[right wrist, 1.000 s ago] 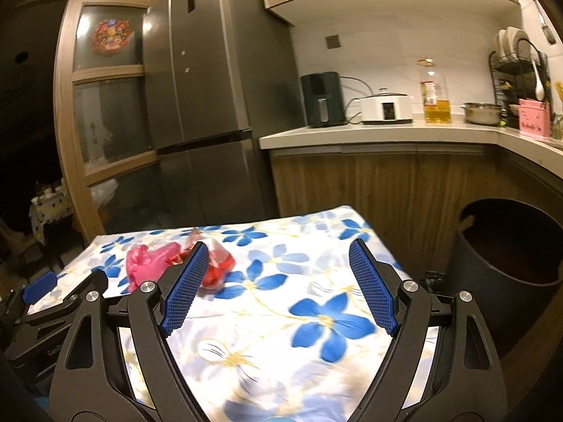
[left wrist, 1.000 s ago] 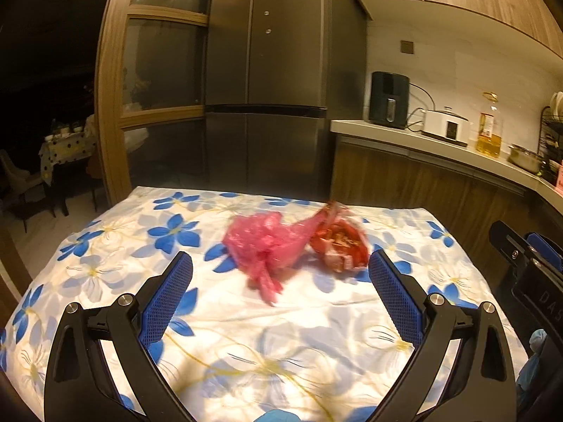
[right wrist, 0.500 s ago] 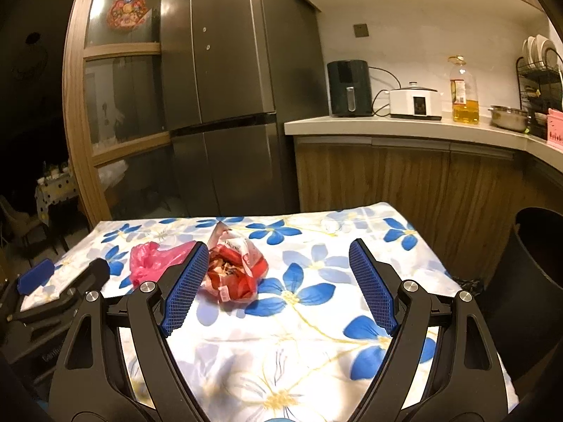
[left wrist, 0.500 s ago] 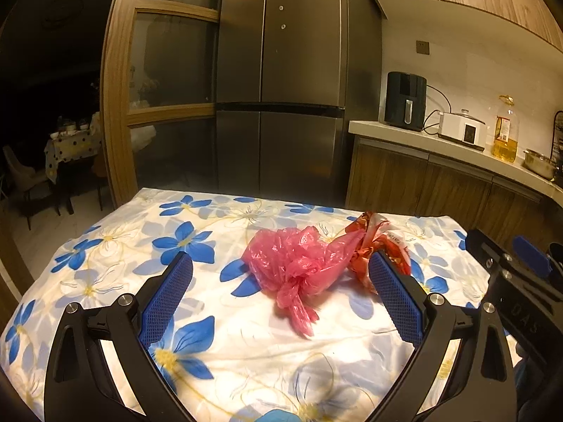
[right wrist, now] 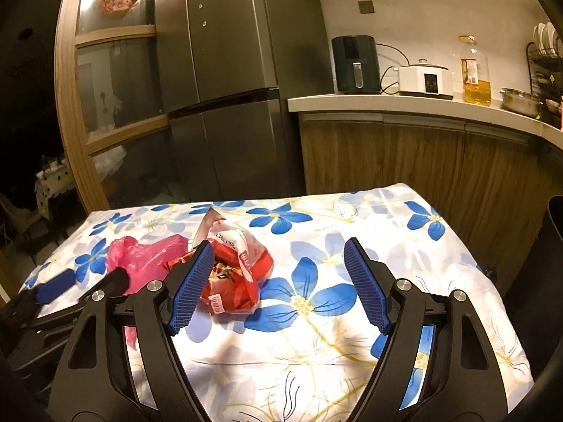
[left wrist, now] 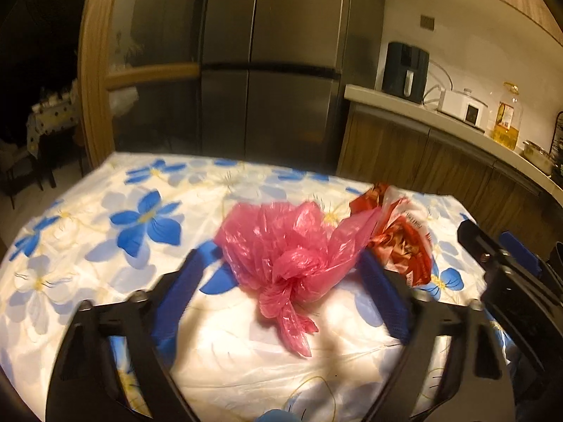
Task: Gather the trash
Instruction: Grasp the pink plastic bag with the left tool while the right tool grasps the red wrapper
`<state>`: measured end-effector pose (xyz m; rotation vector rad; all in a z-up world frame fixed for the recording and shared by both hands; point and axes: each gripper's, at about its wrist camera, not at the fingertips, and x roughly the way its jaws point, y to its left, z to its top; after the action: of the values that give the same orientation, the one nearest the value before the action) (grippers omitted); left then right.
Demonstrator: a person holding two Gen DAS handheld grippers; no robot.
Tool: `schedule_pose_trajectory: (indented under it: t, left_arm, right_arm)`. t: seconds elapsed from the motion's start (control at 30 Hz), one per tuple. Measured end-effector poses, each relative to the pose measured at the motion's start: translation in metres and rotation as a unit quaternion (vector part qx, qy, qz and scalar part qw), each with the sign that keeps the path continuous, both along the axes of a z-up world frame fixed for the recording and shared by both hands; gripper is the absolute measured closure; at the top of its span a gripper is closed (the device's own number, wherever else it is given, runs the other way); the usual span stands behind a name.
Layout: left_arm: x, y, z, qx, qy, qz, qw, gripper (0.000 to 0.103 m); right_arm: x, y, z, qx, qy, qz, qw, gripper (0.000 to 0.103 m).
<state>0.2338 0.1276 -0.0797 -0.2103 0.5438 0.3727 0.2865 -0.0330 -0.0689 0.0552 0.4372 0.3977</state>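
Jaws of left gripper point(left wrist: 281, 277) closing around pink bag point(left wrist: 292, 256), seemingly untouched; right gripper point(right wrist: 279, 277) agape

1. The left gripper point(left wrist: 286, 281) has two black plastic arms shaped like open triangles, each tipped with a blue ribbed pad.
2. The right gripper point(right wrist: 281, 281) is built the same, black with triangular cut-outs.
3. Round silver screws sit on each arm near the base of its blue fingers point(right wrist: 366, 286).

Both grippers low, angled downward
Left gripper point(left wrist: 286, 274) jaws have just been closing, not pressing; right gripper point(right wrist: 279, 281) gapes, empty.
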Motion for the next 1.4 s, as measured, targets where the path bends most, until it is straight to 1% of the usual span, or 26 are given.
schedule_pose_trajectory:
  t: [0.03,0.07,0.1,0.13,0.17,0.2,0.3,0.43,0.5,0.57,0.63,0.67,0.7,0.77,0.8,0.87,0.97,1.03,1.07,1.1,1.13,1.17,1.2,1.3,1.33,1.4]
  left_arm:
    - [0.005,0.003,-0.005,-0.01,0.014,-0.002,0.9999,0.037]
    - [0.007,0.005,-0.009,-0.016,0.024,-0.002,0.9996,0.051]
    - [0.009,0.008,-0.013,-0.024,0.034,-0.002,0.9991,0.07]
    - [0.009,0.009,-0.015,-0.029,0.038,-0.001,0.9989,0.079]
    - [0.008,0.012,-0.017,-0.036,0.04,0.0,0.9985,0.098]
    - [0.007,0.015,-0.018,-0.042,0.037,0.0,0.9984,0.103]
    - [-0.007,0.024,-0.016,-0.066,0.013,0.012,0.9976,0.103]
    - [-0.02,0.024,-0.011,-0.069,-0.008,0.018,0.9974,0.103]
    - [-0.023,0.023,-0.01,-0.068,-0.012,0.014,0.9975,0.103]
    - [-0.022,0.027,-0.009,-0.078,-0.014,0.008,0.9968,0.103]
    - [-0.018,0.03,-0.005,-0.077,-0.018,0.004,0.9968,0.086]
    - [-0.016,0.031,-0.001,-0.069,-0.023,0.007,0.9973,0.056]
    - [-0.015,0.032,0.003,-0.059,-0.035,0.007,0.9976,0.036]
    - [-0.011,0.032,0.01,-0.041,-0.045,0.004,0.9981,0.033]
    - [-0.004,0.033,0.011,-0.028,-0.039,0.003,0.9988,0.031]
    - [0.006,0.039,0.007,-0.023,-0.024,0.006,0.9994,0.031]
    - [0.025,0.051,-0.006,-0.061,0.009,-0.002,0.9981,0.031]
    - [0.033,0.054,-0.015,-0.074,0.029,-0.01,0.9968,0.031]
    - [0.036,0.054,-0.018,-0.077,0.036,-0.013,0.9963,0.034]
    - [0.038,0.053,-0.022,-0.079,0.042,-0.02,0.9958,0.048]
    - [0.041,0.053,-0.024,-0.081,0.05,-0.025,0.9952,0.055]
    - [0.043,0.053,-0.027,-0.079,0.059,-0.023,0.9949,0.081]
    - [0.044,0.054,-0.031,-0.079,0.065,-0.02,0.9946,0.087]
    - [0.035,0.061,-0.031,-0.097,0.05,-0.01,0.994,0.093]
    - [0.027,0.064,-0.027,-0.103,0.035,-0.001,0.9941,0.093]
    - [0.015,0.064,-0.023,-0.103,0.02,0.007,0.9945,0.094]
  right_arm:
    - [0.0,0.001,0.0,-0.001,0.0,0.003,1.0,0.027]
    - [0.001,0.003,0.0,-0.002,-0.001,0.006,1.0,0.028]
    - [0.001,0.005,0.0,-0.004,-0.001,0.009,1.0,0.028]
    - [0.001,0.006,0.0,-0.005,-0.001,0.012,1.0,0.028]
    - [0.001,0.009,0.0,-0.007,-0.002,0.016,1.0,0.028]
    - [0.002,0.012,0.0,-0.009,-0.002,0.019,1.0,0.028]
    - [0.006,0.022,-0.002,-0.017,0.005,0.034,0.999,0.03]
    - [0.017,0.035,-0.007,-0.022,0.026,0.047,0.998,0.036]
    - [0.023,0.039,-0.01,-0.023,0.036,0.051,0.998,0.038]
    - [0.026,0.042,-0.013,-0.024,0.044,0.055,0.997,0.039]
    - [0.028,0.042,-0.013,-0.021,0.047,0.056,0.997,0.039]
    - [0.029,0.041,-0.012,-0.015,0.048,0.058,0.997,0.039]
    - [0.03,0.041,-0.012,-0.011,0.05,0.058,0.997,0.039]
    - [0.033,0.041,-0.012,-0.006,0.054,0.057,0.997,0.039]
    - [0.034,0.041,-0.013,-0.002,0.057,0.059,0.997,0.039]
    - [0.036,0.041,-0.014,-0.001,0.062,0.059,0.996,0.039]
    - [0.036,0.035,-0.013,0.011,0.061,0.055,0.997,0.039]
    - [0.036,0.032,-0.012,0.017,0.061,0.052,0.997,0.039]
    - [0.036,0.033,-0.013,0.016,0.062,0.054,0.997,0.039]
    - [0.036,0.035,-0.013,0.013,0.063,0.056,0.996,0.039]
    - [0.037,0.036,-0.014,0.01,0.063,0.057,0.996,0.039]
    - [0.037,0.038,-0.014,0.005,0.065,0.059,0.996,0.039]
    - [0.037,0.04,-0.014,0.002,0.065,0.061,0.996,0.039]
    - [0.036,0.044,-0.015,-0.005,0.063,0.067,0.996,0.039]
    - [0.036,0.046,-0.015,-0.008,0.063,0.069,0.996,0.039]
    - [0.037,0.052,-0.017,-0.016,0.067,0.076,0.995,0.045]
